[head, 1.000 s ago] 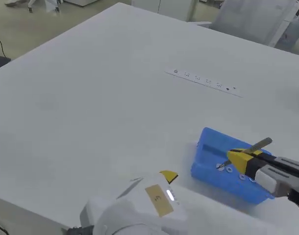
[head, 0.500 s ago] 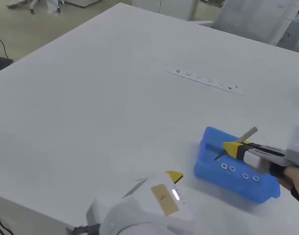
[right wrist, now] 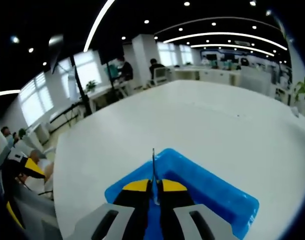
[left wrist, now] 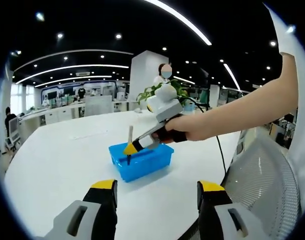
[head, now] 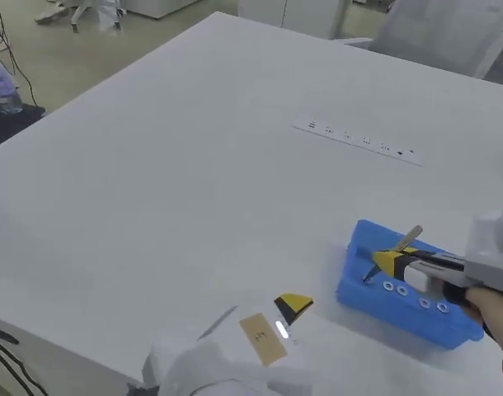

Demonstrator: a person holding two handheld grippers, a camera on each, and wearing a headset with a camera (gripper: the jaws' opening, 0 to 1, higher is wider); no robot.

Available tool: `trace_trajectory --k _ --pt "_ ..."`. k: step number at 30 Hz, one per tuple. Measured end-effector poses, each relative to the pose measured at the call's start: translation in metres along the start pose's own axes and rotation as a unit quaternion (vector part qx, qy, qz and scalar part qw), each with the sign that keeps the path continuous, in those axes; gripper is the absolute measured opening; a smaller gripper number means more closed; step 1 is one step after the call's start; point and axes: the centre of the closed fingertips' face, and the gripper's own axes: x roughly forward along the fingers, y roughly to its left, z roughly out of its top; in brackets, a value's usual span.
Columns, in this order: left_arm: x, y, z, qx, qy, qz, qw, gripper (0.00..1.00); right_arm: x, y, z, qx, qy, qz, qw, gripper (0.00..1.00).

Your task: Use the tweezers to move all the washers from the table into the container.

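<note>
A blue container (head: 375, 299) stands on the white table (head: 194, 165) at the near right, with several washers (head: 402, 289) in a row inside it. My right gripper (head: 385, 262) hovers over its left part, shut on the tweezers (head: 408, 238), whose tips point down into the container. In the right gripper view the jaws (right wrist: 152, 186) pinch the tweezers (right wrist: 153, 165) above the container (right wrist: 207, 192). My left gripper (left wrist: 157, 186) is open and holds nothing; it sits at the table's near edge (head: 294, 305), left of the container (left wrist: 141, 161).
A flush socket strip (head: 359, 142) is set into the table beyond the container. The table's left edge drops to the floor. A mesh chair (left wrist: 262, 185) stands close on the right in the left gripper view. A grey chair (head: 433, 33) is behind the table.
The head camera has shifted. My right gripper has drawn back to the right and tilted the tweezers more upright over the container. The left gripper has hardly moved.
</note>
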Motion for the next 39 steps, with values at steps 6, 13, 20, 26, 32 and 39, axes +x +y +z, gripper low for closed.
trace_trajectory --k 6,13,20,26,32,39 --pt "-0.003 0.0 0.008 -0.024 -0.006 -0.01 0.9996 0.55 -0.027 0.009 0.023 -0.012 -0.044 0.02 0.9988 0.04" --pt "-0.005 -0.006 0.033 -0.093 -0.019 -0.062 0.9935 0.27 -0.078 0.039 0.018 -0.06 -0.044 0.072 0.9947 0.04" --pt "0.005 -0.026 0.077 -0.082 -0.039 -0.131 0.9872 0.13 -0.119 0.068 -0.023 -0.114 0.008 0.137 0.984 0.03" --pt "0.02 -0.057 0.094 -0.038 -0.02 -0.213 0.9762 0.1 -0.142 0.093 -0.052 -0.162 0.049 0.199 0.9654 0.03" --pt "0.034 -0.095 0.093 0.002 0.02 -0.286 0.9581 0.11 -0.154 0.106 -0.07 -0.207 0.079 0.23 0.9477 0.03" --pt "0.051 -0.11 0.071 0.083 0.079 -0.299 0.9474 0.03 -0.156 0.104 -0.079 -0.238 0.095 0.223 0.9405 0.03"
